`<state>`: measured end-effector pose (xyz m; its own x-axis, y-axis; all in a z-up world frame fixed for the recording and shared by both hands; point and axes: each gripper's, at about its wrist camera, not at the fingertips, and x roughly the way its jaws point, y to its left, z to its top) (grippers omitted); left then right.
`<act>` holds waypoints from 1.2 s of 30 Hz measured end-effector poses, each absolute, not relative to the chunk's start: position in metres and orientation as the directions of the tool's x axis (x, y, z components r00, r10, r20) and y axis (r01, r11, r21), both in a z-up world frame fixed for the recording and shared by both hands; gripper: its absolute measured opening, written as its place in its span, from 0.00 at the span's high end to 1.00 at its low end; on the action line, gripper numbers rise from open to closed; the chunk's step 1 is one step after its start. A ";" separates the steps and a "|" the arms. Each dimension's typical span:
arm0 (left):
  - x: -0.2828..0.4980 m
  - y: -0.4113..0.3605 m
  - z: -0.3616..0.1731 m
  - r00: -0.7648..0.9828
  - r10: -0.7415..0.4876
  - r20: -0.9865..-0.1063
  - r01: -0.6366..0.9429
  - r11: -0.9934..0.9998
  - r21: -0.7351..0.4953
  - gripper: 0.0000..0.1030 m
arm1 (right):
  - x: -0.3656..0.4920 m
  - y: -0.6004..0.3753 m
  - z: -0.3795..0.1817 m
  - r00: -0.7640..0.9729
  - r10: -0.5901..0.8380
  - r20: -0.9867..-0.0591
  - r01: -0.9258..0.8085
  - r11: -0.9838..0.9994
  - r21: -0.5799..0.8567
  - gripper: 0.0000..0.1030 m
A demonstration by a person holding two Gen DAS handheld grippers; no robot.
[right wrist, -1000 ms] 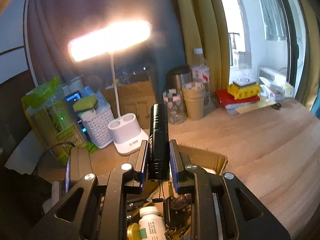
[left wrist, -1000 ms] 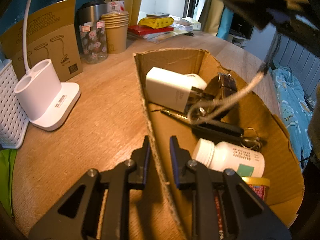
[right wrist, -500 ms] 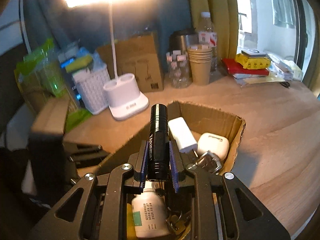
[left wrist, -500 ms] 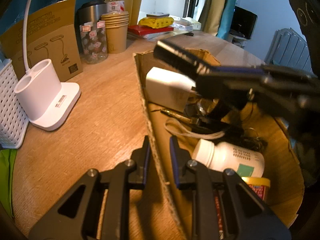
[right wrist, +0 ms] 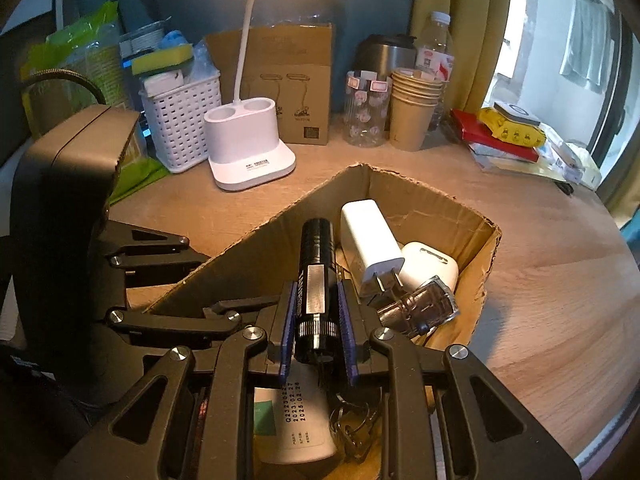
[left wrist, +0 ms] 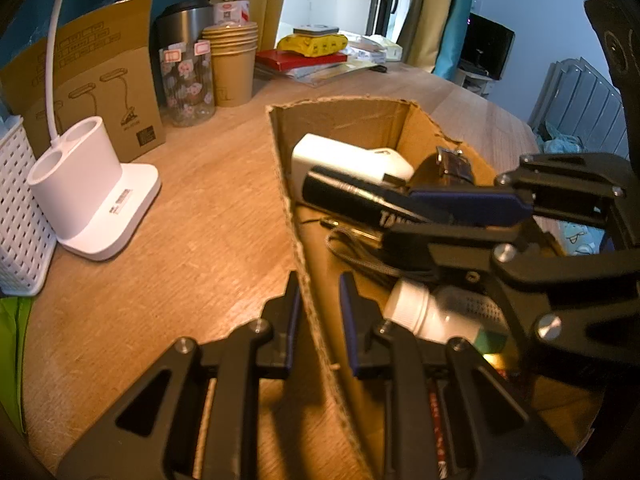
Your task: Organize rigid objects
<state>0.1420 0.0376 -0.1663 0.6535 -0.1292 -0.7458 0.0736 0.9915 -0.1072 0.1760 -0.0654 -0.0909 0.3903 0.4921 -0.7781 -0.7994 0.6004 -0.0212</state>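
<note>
- The right gripper [right wrist: 315, 316] is clamped on a black flashlight [right wrist: 314, 280], its blue pads pressed to both sides of the barrel.
- The flashlight sits low inside the open cardboard box [right wrist: 436, 204], lens end pointing at the far corner, just beside a white charger [right wrist: 370, 236].
- A white earbud case [right wrist: 430, 264] and a clear glass bottle [right wrist: 420, 308] lie right of the charger; a white pill bottle [left wrist: 424, 312] lies beneath the gripper.
- The left gripper [left wrist: 318, 316] straddles the box's near wall, its jaws set close on either side of the cardboard.
- The box rests on the wooden bench [left wrist: 192, 240], near a white lamp base [left wrist: 92, 200].
</note>
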 end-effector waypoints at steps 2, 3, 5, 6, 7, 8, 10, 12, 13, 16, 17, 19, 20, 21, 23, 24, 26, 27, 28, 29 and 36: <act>0.142 0.038 -0.166 0.654 -0.129 -0.746 0.073 0.991 -0.108 0.81 | 0.177 -0.065 -0.093 0.382 0.484 -0.787 -0.801 0.598 -0.021 0.79; 0.142 0.038 -0.166 0.654 -0.129 -0.746 0.074 0.991 -0.107 0.81 | 0.176 -0.064 -0.093 0.382 0.483 -0.788 -0.801 0.598 -0.021 0.79; 0.142 0.038 -0.166 0.654 -0.129 -0.746 0.073 0.991 -0.108 0.81 | 0.177 -0.067 -0.092 0.376 0.493 -0.785 -0.799 0.601 -0.006 0.79; 0.142 0.038 -0.166 0.654 -0.129 -0.746 0.073 0.991 -0.108 0.81 | 0.177 -0.067 -0.092 0.377 0.493 -0.784 -0.798 0.603 -0.004 0.79; 0.142 0.039 -0.166 0.654 -0.130 -0.745 0.074 0.991 -0.108 0.81 | 0.177 -0.068 -0.092 0.376 0.496 -0.783 -0.797 0.603 -0.001 0.78; 0.142 0.039 -0.166 0.654 -0.129 -0.746 0.073 0.991 -0.108 0.81 | 0.177 -0.068 -0.092 0.373 0.497 -0.783 -0.798 0.602 0.002 0.73; 0.141 0.039 -0.165 0.653 -0.129 -0.746 0.073 0.991 -0.108 0.81 | 0.177 -0.069 -0.091 0.368 0.508 -0.779 -0.801 0.599 0.012 0.66; 0.141 0.039 -0.165 0.653 -0.129 -0.746 0.073 0.991 -0.108 0.81 | 0.176 -0.071 -0.089 0.371 0.519 -0.771 -0.802 0.597 0.016 0.66; 0.142 0.039 -0.166 0.654 -0.129 -0.746 0.073 0.991 -0.108 0.81 | 0.176 -0.072 -0.088 0.372 0.521 -0.768 -0.800 0.600 0.020 0.65; 0.142 0.039 -0.166 0.654 -0.129 -0.746 0.073 0.991 -0.108 0.81 | 0.176 -0.074 -0.087 0.380 0.529 -0.759 -0.792 0.610 0.028 0.65; 0.141 0.039 -0.165 0.654 -0.129 -0.746 0.073 0.991 -0.108 0.81 | 0.176 -0.074 -0.086 0.383 0.529 -0.757 -0.790 0.612 0.028 0.65; 0.142 0.039 -0.166 0.654 -0.130 -0.746 0.073 0.991 -0.108 0.81 | 0.175 -0.074 -0.086 0.388 0.524 -0.758 -0.788 0.615 0.022 0.65; 0.141 0.039 -0.165 0.654 -0.129 -0.746 0.073 0.992 -0.108 0.81 | 0.174 -0.074 -0.085 0.397 0.520 -0.757 -0.787 0.617 0.011 0.64; 0.141 0.039 -0.165 0.654 -0.128 -0.746 0.073 0.992 -0.107 0.81 | 0.172 -0.074 -0.085 0.405 0.515 -0.755 -0.785 0.620 0.001 0.64; 0.141 0.039 -0.166 0.654 -0.130 -0.746 0.073 0.991 -0.108 0.81 | 0.169 -0.076 -0.083 0.419 0.509 -0.752 -0.772 0.635 -0.001 0.62; 0.141 0.040 -0.165 0.654 -0.130 -0.746 0.073 0.991 -0.108 0.81 | 0.169 -0.076 -0.083 0.419 0.509 -0.752 -0.772 0.635 -0.001 0.61; 0.141 0.039 -0.166 0.654 -0.130 -0.746 0.073 0.991 -0.108 0.81 | 0.166 -0.079 -0.081 0.436 0.501 -0.748 -0.757 0.653 -0.004 0.60; 0.142 0.039 -0.166 0.654 -0.129 -0.745 0.073 0.992 -0.107 0.81 | 0.165 -0.081 -0.080 0.443 0.498 -0.746 -0.751 0.660 -0.006 0.60; 0.142 0.039 -0.165 0.655 -0.129 -0.745 0.074 0.992 -0.107 0.81 | 0.164 -0.083 -0.078 0.453 0.495 -0.742 -0.743 0.670 -0.006 0.60; 0.142 0.039 -0.165 0.655 -0.129 -0.744 0.074 0.992 -0.106 0.81 | 0.162 -0.085 -0.076 0.460 0.493 -0.738 -0.735 0.678 -0.006 0.59; 0.138 0.036 -0.161 0.681 -0.102 -0.725 0.072 0.995 -0.071 0.80 | 0.162 -0.101 -0.069 0.507 0.452 -0.734 -0.675 0.738 -0.012 0.53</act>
<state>0.1375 0.0357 -0.1609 0.6813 -0.1015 -0.7249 0.0723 0.9948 -0.0713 0.1624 -0.1006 -0.0692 0.5072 0.4522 -0.7337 -0.6750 0.7377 -0.0119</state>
